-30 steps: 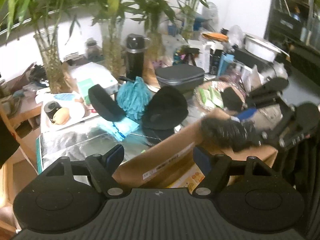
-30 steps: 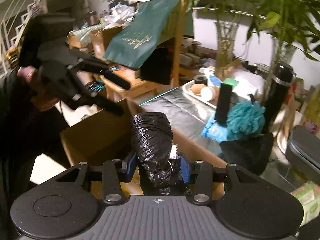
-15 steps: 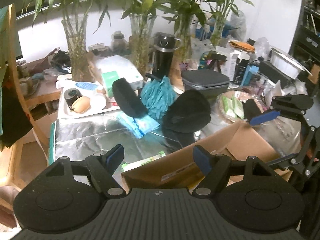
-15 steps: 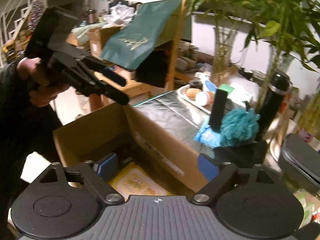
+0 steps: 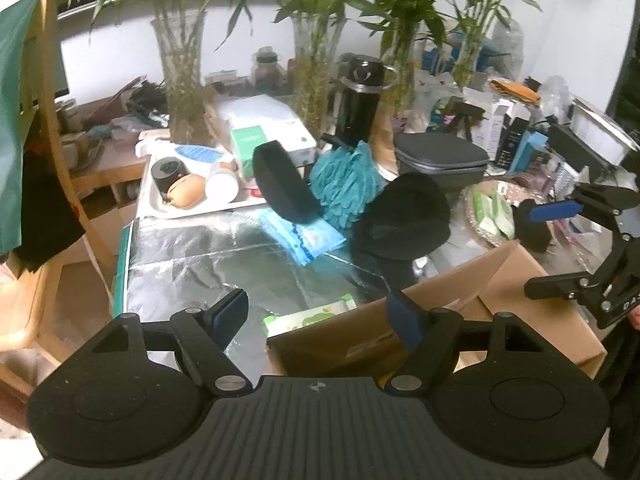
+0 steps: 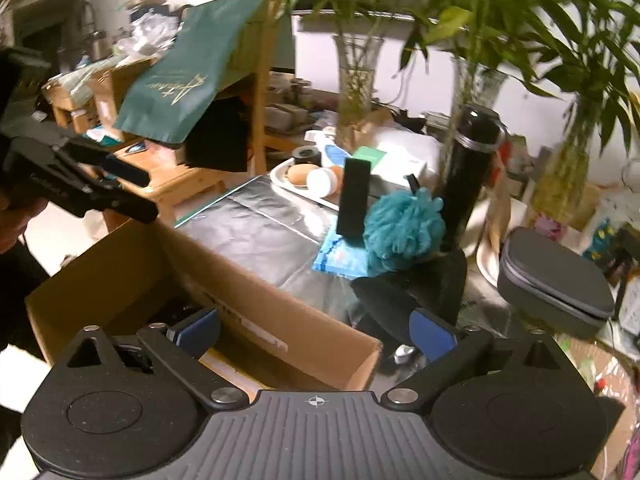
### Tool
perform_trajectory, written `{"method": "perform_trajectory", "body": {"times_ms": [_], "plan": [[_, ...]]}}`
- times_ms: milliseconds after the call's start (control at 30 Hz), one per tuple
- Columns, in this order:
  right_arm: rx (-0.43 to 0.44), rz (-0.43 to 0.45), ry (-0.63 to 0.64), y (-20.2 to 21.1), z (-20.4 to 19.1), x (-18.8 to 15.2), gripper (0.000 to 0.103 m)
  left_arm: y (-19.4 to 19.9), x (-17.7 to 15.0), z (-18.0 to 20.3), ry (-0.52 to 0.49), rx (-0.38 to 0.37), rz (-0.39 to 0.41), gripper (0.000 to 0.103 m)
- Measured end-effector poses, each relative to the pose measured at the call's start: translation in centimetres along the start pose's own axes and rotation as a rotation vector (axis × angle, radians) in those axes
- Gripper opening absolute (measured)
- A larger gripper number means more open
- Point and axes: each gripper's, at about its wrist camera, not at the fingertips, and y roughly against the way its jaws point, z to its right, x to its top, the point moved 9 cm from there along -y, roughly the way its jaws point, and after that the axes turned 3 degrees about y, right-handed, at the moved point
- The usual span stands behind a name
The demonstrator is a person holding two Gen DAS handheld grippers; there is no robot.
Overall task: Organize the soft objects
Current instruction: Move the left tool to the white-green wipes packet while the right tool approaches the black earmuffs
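Note:
A brown cardboard box (image 5: 500, 292) stands at the near edge of the foil-covered table (image 5: 224, 256); it also shows in the right wrist view (image 6: 120, 276). On the table lie a teal bath pouf (image 5: 346, 186), a black soft hat (image 5: 404, 216), a black pad (image 5: 282, 182) and a blue packet (image 5: 304, 236). My left gripper (image 5: 318, 316) is open and empty, near the box's left corner. My right gripper (image 6: 316, 332) is open and empty above the box rim. The pouf (image 6: 404, 228) lies ahead of it.
Glass vases with bamboo (image 5: 182, 80), a black flask (image 5: 360, 100), a grey zip case (image 5: 440, 158) and a white tray (image 5: 192, 200) crowd the back of the table. A wooden chair (image 5: 44, 184) with a green bag stands left. A tissue pack (image 5: 308, 316) lies by the box.
My right gripper opened and let go of the black plastic bundle, which is out of sight now. Both grippers have shifted toward the table, the left one swinging left.

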Motion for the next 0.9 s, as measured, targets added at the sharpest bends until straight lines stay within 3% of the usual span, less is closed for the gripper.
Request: {"method": "perform_trajectory", "body": {"times_ms": [333, 467, 600, 900], "plan": [[0.017, -0.07, -0.064, -3.4, 0.7, -0.1, 0.103, -0.1, 0.3, -2.8, 0.156, 0.066, -0.007, 0.076], [0.106, -0.12, -0.122, -4.5, 0.0, -0.6, 0.102, 0.2, 0.4, -4.4, 0.267, 0.048, -0.005, 0.076], [0.112, -0.125, -0.099, -4.3, -0.6, -0.8, 0.103, 0.2, 0.3, -5.2, 0.285, 0.089, -0.005, 0.076], [0.127, -0.134, -0.097, -3.8, -0.8, -1.0, 0.103, -0.1, 0.3, -5.6, 0.322, 0.075, -0.018, 0.076]]}}
